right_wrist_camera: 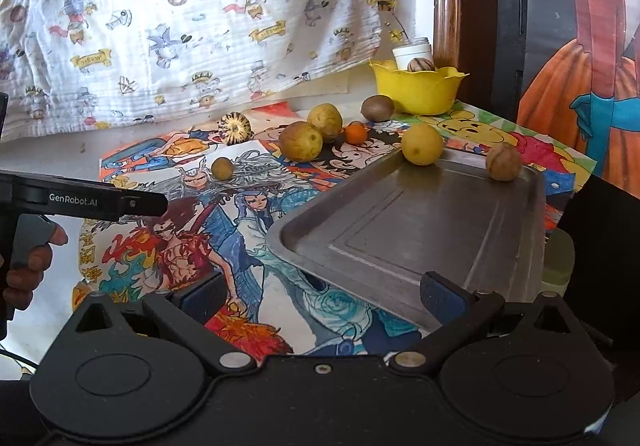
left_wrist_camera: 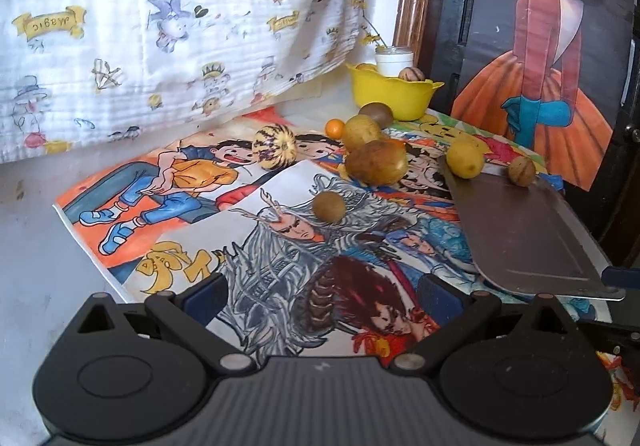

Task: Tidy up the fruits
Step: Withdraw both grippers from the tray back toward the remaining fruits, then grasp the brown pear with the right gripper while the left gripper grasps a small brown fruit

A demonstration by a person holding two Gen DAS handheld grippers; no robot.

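Observation:
A metal tray (right_wrist_camera: pixel 420 230) (left_wrist_camera: pixel 520 230) lies on the right, with a yellow lemon (right_wrist_camera: pixel 422 144) (left_wrist_camera: pixel 465 159) and a walnut (right_wrist_camera: pixel 503 162) (left_wrist_camera: pixel 521 171) at its far edge. On the drawings lie two yellow-brown fruits (right_wrist_camera: pixel 301 141) (left_wrist_camera: pixel 376 162), a small round brown fruit (right_wrist_camera: pixel 222 168) (left_wrist_camera: pixel 329 207), a striped melon (right_wrist_camera: pixel 235 129) (left_wrist_camera: pixel 274 148), a small orange (right_wrist_camera: pixel 355 133) (left_wrist_camera: pixel 335 128) and a kiwi (right_wrist_camera: pixel 377 108) (left_wrist_camera: pixel 376 113). A yellow bowl (right_wrist_camera: pixel 418 88) (left_wrist_camera: pixel 394 92) holds more fruit. My left gripper (left_wrist_camera: pixel 322 292) and right gripper (right_wrist_camera: pixel 322 292) are open and empty, near the table's front.
Colourful drawings (left_wrist_camera: pixel 280 246) cover the table. A white patterned cloth (left_wrist_camera: pixel 160 26) hangs behind. A white jar (right_wrist_camera: pixel 414 52) stands behind the bowl. A dark panel with a painted figure (left_wrist_camera: pixel 540 46) stands at right. The left gripper's body (right_wrist_camera: pixel 80 200) shows at left in the right wrist view.

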